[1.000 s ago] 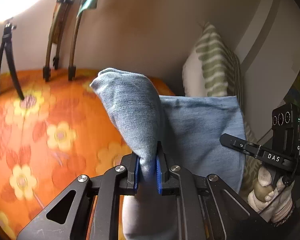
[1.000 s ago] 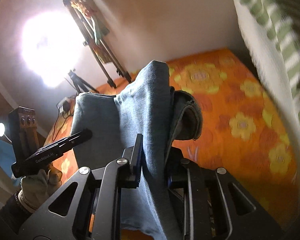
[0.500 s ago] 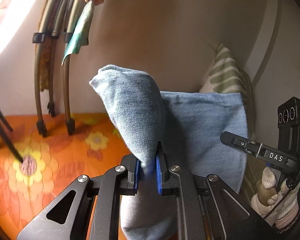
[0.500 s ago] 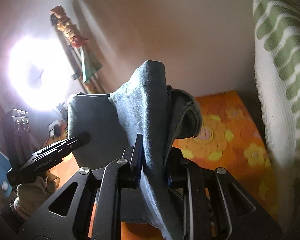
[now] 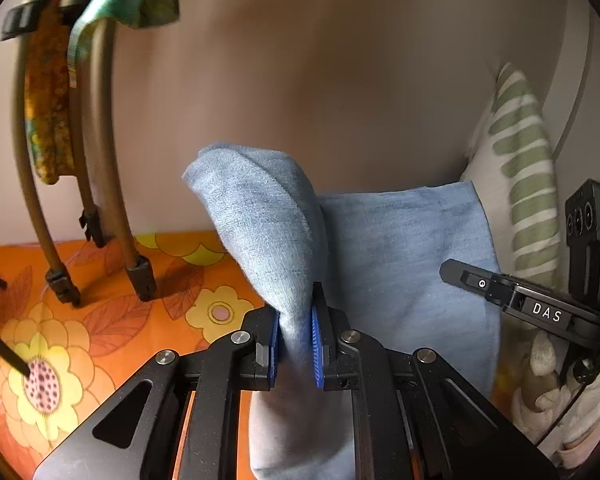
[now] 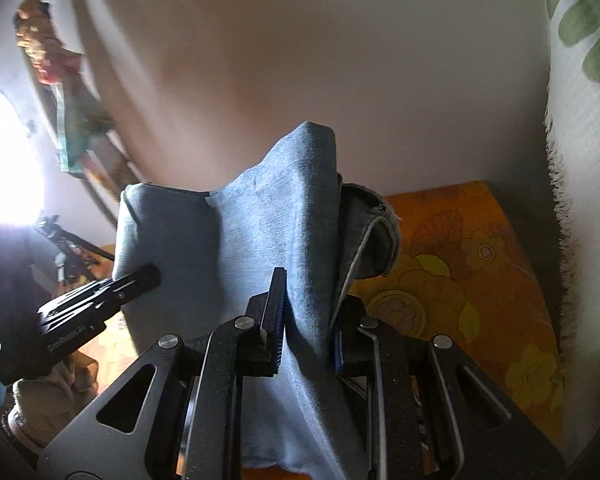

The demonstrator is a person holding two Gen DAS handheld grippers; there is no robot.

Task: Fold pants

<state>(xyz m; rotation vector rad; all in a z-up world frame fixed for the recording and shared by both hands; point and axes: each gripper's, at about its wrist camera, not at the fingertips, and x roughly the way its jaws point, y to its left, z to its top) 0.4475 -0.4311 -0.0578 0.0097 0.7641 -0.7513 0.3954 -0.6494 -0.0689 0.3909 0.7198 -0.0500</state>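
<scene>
Light blue denim pants [image 5: 400,256] hang stretched between my two grippers above an orange flowered bedspread [image 5: 100,320]. My left gripper [image 5: 294,340] is shut on one bunched corner of the cloth, which stands up in a rounded fold above the blue pads. In the right wrist view the pants [image 6: 260,240] rise in a peak, and my right gripper [image 6: 306,332] is shut on that edge, with a hemmed end curling to its right. Each view shows the other gripper at the far side of the cloth: the right gripper [image 5: 532,304], the left gripper [image 6: 88,300].
A plain wall [image 5: 320,80] fills the space ahead. A green-striped white pillow [image 5: 516,184] leans at the right. A folded stand with brown legs [image 5: 84,160] and draped patterned cloth rests on the bedspread at left. A gloved hand [image 5: 560,392] holds the right tool.
Both grippers have carried the pants toward the wall; the stand legs and pillow loom larger and less bedspread shows. The grips on the cloth are unchanged.
</scene>
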